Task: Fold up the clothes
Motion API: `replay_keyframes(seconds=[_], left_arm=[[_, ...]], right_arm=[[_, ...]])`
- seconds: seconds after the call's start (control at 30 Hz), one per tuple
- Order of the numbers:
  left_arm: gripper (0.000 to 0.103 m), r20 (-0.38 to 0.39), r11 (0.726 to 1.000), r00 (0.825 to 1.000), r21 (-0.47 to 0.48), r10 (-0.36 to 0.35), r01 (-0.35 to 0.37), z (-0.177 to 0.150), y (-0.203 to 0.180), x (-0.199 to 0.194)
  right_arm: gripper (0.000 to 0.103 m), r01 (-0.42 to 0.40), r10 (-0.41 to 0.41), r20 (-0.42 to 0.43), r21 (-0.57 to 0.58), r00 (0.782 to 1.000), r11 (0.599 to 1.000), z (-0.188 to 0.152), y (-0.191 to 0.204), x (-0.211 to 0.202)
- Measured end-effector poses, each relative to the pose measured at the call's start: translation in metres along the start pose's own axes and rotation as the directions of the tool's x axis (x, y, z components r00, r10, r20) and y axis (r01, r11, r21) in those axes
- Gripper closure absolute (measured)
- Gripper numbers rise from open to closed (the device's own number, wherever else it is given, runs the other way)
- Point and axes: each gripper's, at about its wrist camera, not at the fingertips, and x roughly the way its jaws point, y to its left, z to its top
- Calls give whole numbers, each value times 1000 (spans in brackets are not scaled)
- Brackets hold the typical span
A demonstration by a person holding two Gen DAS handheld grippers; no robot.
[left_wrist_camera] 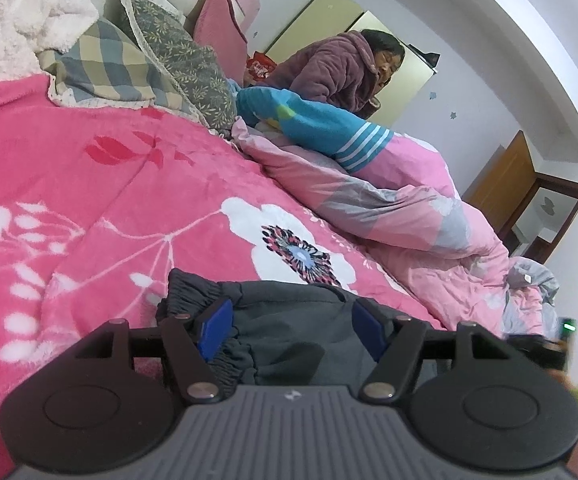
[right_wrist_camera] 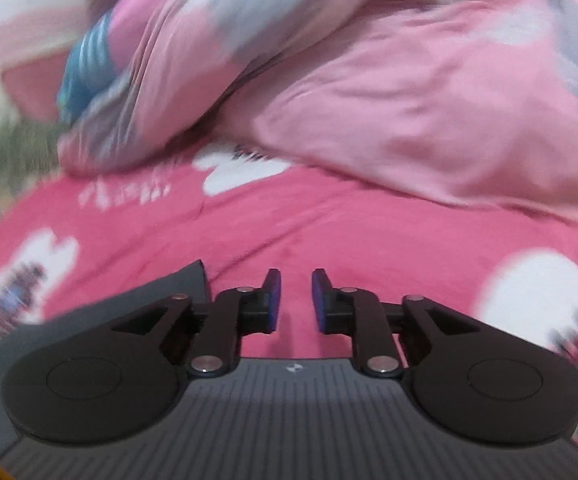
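**A:** Start nearest. What do the two grippers have?

**B:** The left gripper (left_wrist_camera: pixel 293 330) has its two blue-padded fingers (left_wrist_camera: pixel 215 330) spread wide, and the dark grey garment with a gathered elastic band (left_wrist_camera: pixel 289 320) lies bunched between them. Whether the pads press on it I cannot tell. The right gripper (right_wrist_camera: pixel 294 300) has a narrow gap between its fingers (right_wrist_camera: pixel 273 300), with nothing in it, only bedspread behind.

**A:** So where is the garment on the bed?

**B:** One garment, at the near edge of the bed, on the bright pink plush blanket with white flowers (left_wrist_camera: pixel 109 208). In the right wrist view a flat grey corner of it shows just left of the right gripper; that view is blurred.

**A:** And farther back?

**B:** One crumpled quilt in pale pink and grey patches (left_wrist_camera: pixel 409 216) runs along the far side of the blanket. On it lies one blue knitted piece with white stripes at its end (left_wrist_camera: pixel 321 128).

**A:** Pillows?

**B:** Toward the head of the bed I count three: a grey and beige checked one (left_wrist_camera: pixel 101 64), a grey leaf-print one (left_wrist_camera: pixel 185 60) and a pink one (left_wrist_camera: pixel 219 16) standing behind them. A pale fluffy throw (left_wrist_camera: pixel 17 16) sits in the far corner.

**A:** Anyone there? Any writing?

**B:** One person in a purple quilted coat (left_wrist_camera: pixel 329 68) leans at the far side of the bed. A red package (left_wrist_camera: pixel 261 66) beside them carries print too small to read.
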Motion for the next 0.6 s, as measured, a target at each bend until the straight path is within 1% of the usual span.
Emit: replay_keyframes(seconds=[0.03,0.1,0.17,0.23,0.3,0.33,0.43,0.5,0.53,0.6], left_arm=[[33,10,1000,1000,3,-1,1,0,-1,-2],[30,37,1000,999,3,-4,4,0,-3,-8],[30,58,1000,998,-12,-20,21,2,-6,-18],[30,57,998,997,-32,-48,50,3,-14,-31],[29,48,996,996,-34,-75,77,1,-25,-46],[27,38,996,996,-27,-86,87,-2,-32,-55],[24,-6,993,994,-23,-113,113,-18,-51,-82],[24,-51,990,989,-53,-136,133,-33,-58,-97],[24,-75,988,987,-70,-144,139,-42,-61,-103],[24,-109,986,984,-102,-142,131,-59,-65,-110]], right_arm=[[77,-8,9,-5,41,1000,999,-6,-8,-22],[65,-23,27,-26,128,999,992,-21,-23,-65],[54,-43,56,-54,219,997,975,-40,-37,-104],[52,-77,112,-93,319,989,945,-66,-46,-131],[48,-104,170,-126,416,977,903,-93,-55,-159],[47,-118,203,-141,459,969,880,-106,-56,-165],[45,-150,301,-185,563,935,812,-141,-53,-165],[45,-155,349,-221,601,911,784,-160,-45,-153],[45,-149,360,-237,613,902,776,-167,-40,-145],[42,-161,371,-221,624,902,764,-174,-32,-130]])
